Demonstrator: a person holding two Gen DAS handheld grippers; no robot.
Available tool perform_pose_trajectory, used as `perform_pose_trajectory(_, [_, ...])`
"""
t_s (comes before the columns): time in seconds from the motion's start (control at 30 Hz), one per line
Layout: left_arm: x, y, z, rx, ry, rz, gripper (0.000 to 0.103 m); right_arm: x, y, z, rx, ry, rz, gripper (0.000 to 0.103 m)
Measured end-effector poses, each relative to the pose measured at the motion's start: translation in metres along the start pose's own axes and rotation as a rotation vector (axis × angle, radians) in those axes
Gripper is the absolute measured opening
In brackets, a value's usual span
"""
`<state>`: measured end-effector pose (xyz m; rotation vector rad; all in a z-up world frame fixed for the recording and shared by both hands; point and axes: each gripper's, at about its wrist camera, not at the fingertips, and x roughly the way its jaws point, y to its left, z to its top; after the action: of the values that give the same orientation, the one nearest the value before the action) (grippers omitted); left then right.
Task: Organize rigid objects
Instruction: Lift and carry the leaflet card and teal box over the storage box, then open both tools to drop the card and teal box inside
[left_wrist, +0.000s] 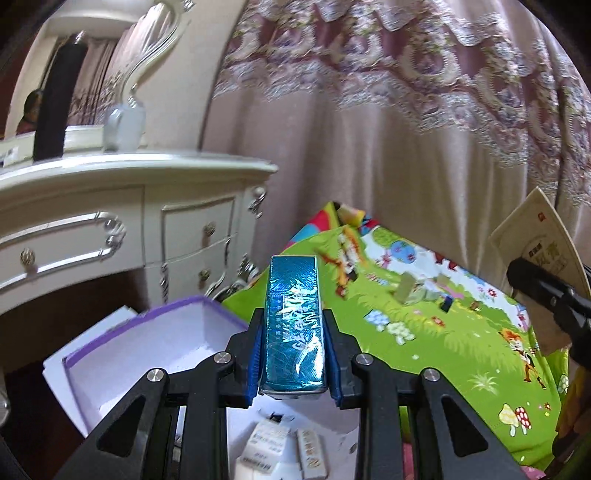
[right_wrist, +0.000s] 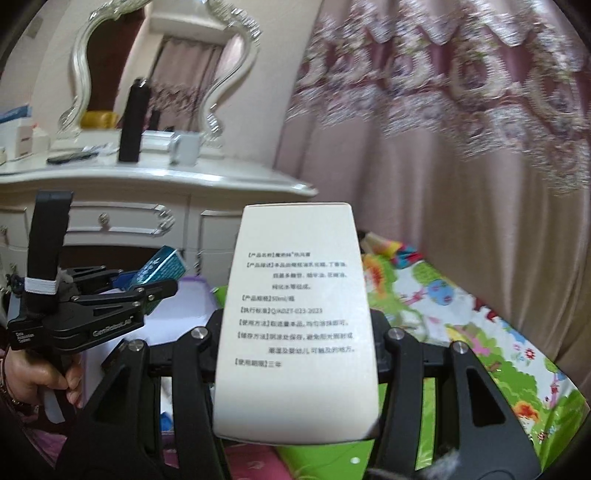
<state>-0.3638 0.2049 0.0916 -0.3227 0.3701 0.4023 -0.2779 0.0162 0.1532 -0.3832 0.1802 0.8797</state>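
Left gripper (left_wrist: 293, 350): clamped on teal box (left_wrist: 293, 317); purple-rimmed box (left_wrist: 147, 347) is seen lower left.
Right gripper (right_wrist: 295, 332): cream box (right_wrist: 297, 317) is gripped, printed face up.

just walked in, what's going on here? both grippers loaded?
Yes. A person holds a gripper in each hand. The left gripper is clamped on a shiny blue box, carried above an open purple-rimmed box by the white dresser. The right gripper grips a cream carton with printed text. Both are over a colourful play mat; neither item is set down yet.
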Motion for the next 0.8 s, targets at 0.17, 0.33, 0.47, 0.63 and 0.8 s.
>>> perform_pose_trajectory(0.17, [0.012, 0.029, -0.011, -0.079, 0.077, 0.027, 0.030, 0.030, 0.028, -0.004, -0.036, 0.117, 0.124, 0.055])
perform_pose_trajectory(0.33, [0.022, 0.054, -0.022, -0.141, 0.150, 0.065, 0.030, 0.056, 0.056, -0.016, -0.094, 0.231, 0.221, 0.055])
perform_pose_trajectory(0.47, [0.031, 0.072, -0.029, -0.179, 0.213, 0.096, 0.030, 0.077, 0.076, -0.029, -0.130, 0.326, 0.290, 0.055])
perform_pose_trajectory(0.63, [0.042, 0.090, -0.039, -0.213, 0.300, 0.146, 0.030, 0.100, 0.102, -0.047, -0.169, 0.447, 0.368, 0.055])
perform_pose_trajectory(0.8, [0.052, 0.102, -0.051, -0.237, 0.377, 0.186, 0.030, 0.110, 0.121, -0.062, -0.203, 0.501, 0.415, 0.055])
